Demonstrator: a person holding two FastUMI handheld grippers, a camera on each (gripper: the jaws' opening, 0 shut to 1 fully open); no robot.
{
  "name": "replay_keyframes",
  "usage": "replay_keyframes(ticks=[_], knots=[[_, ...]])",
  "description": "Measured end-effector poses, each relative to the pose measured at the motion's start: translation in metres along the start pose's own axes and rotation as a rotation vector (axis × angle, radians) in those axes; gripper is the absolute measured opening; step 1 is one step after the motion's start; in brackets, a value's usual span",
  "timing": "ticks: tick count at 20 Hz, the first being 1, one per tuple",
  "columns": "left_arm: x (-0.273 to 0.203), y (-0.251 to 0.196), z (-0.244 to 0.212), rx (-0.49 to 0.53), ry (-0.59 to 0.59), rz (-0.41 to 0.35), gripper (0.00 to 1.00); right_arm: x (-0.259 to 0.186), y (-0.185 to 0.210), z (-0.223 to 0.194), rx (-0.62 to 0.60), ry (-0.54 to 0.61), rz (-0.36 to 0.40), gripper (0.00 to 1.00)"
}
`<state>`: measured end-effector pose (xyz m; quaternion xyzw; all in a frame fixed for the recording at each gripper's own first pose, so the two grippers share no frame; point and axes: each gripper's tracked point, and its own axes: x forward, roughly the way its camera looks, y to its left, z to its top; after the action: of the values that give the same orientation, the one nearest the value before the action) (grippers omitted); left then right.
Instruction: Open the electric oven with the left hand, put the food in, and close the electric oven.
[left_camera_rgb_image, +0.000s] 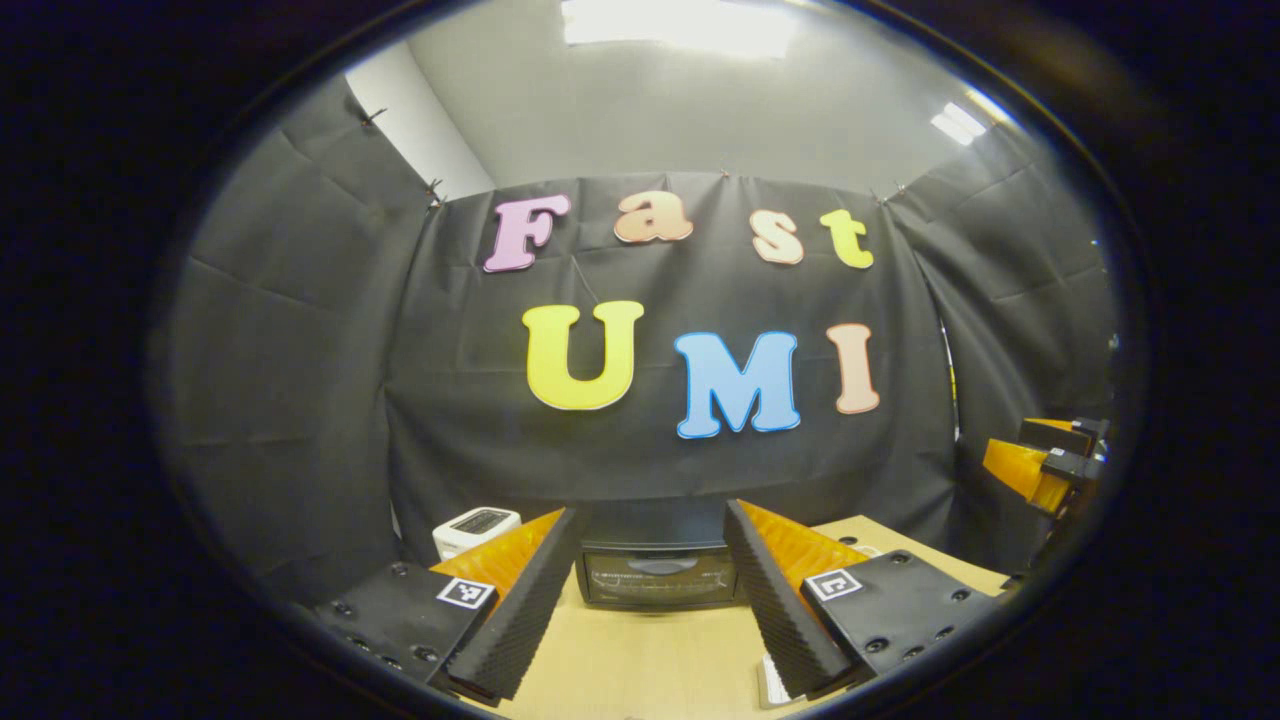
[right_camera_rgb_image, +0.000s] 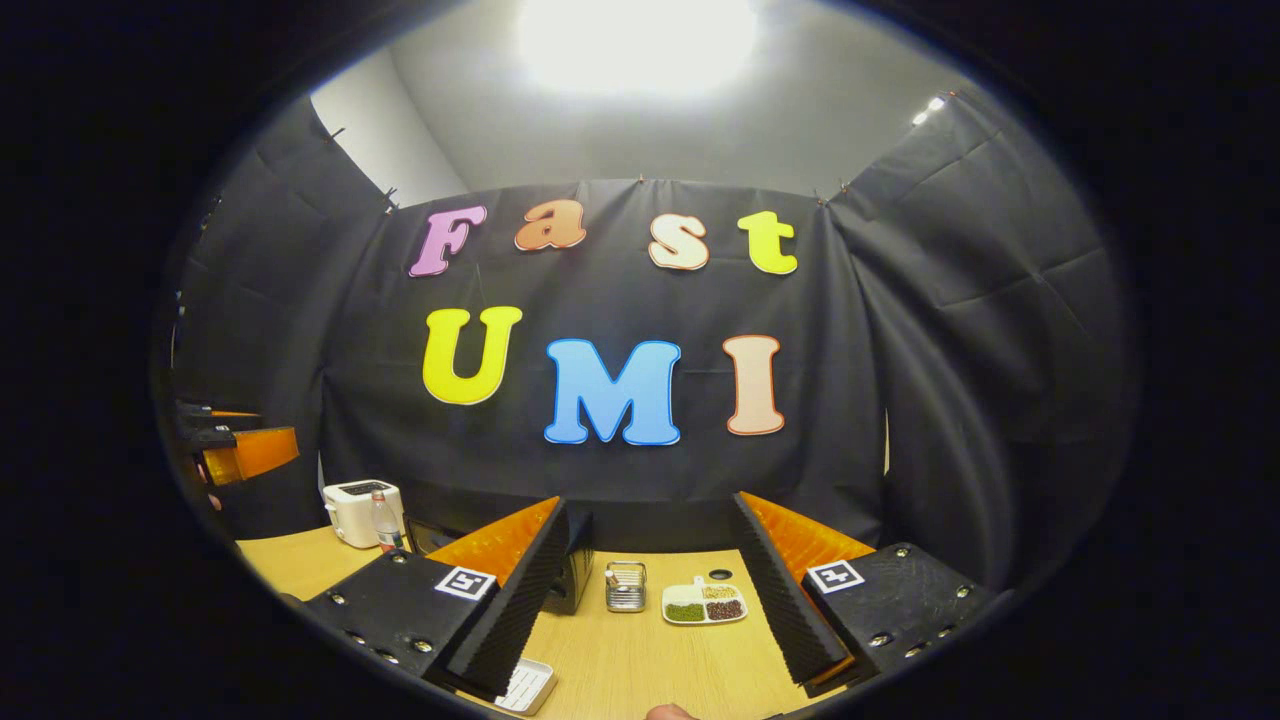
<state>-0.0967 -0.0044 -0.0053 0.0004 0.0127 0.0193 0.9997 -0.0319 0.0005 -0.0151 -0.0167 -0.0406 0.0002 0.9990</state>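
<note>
The black electric oven (left_camera_rgb_image: 655, 578) stands on the wooden table (left_camera_rgb_image: 640, 660), straight ahead in the left gripper view, its front door upright and closed. My left gripper (left_camera_rgb_image: 653, 512) is open, short of the oven, with nothing between its fingers. In the right gripper view, a white divided plate (right_camera_rgb_image: 705, 603) with green and brown food lies on the table ahead. My right gripper (right_camera_rgb_image: 650, 505) is open and empty above the table. Its left finger hides most of the oven (right_camera_rgb_image: 575, 575). The right gripper (left_camera_rgb_image: 1045, 465) also shows far right in the left gripper view.
A white toaster (right_camera_rgb_image: 362, 512) and a small bottle (right_camera_rgb_image: 385, 520) stand at the back left of the table. A small metal rack (right_camera_rgb_image: 625, 587) sits beside the plate. A white gridded tray (right_camera_rgb_image: 525, 685) lies near the front edge. The left gripper (right_camera_rgb_image: 235, 450) shows far left.
</note>
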Motion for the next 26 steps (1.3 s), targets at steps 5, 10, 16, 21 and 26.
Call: replay_keyframes(ticks=[5, 10, 16, 21, 26], knots=[[-0.007, 0.012, -0.012, -0.004, 0.004, -0.012, 1.00, -0.003, 0.014, 0.003, -0.001, -0.004, 0.005, 0.98], [-0.007, 0.020, 0.003, 0.000, 0.004, -0.013, 1.00, -0.006, 0.028, 0.004, 0.005, -0.005, 0.012, 0.98], [0.000, 0.029, 0.010, 0.011, 0.000, -0.017, 1.00, -0.005, 0.032, 0.010, 0.011, -0.021, -0.003, 0.98], [0.005, 0.030, 0.013, 0.023, -0.008, -0.020, 1.00, -0.003, 0.035, 0.011, 0.009, -0.023, -0.004, 0.98], [0.008, 0.030, 0.011, 0.018, -0.005, -0.026, 1.00, -0.004, 0.038, 0.015, 0.009, -0.029, -0.008, 0.98]])
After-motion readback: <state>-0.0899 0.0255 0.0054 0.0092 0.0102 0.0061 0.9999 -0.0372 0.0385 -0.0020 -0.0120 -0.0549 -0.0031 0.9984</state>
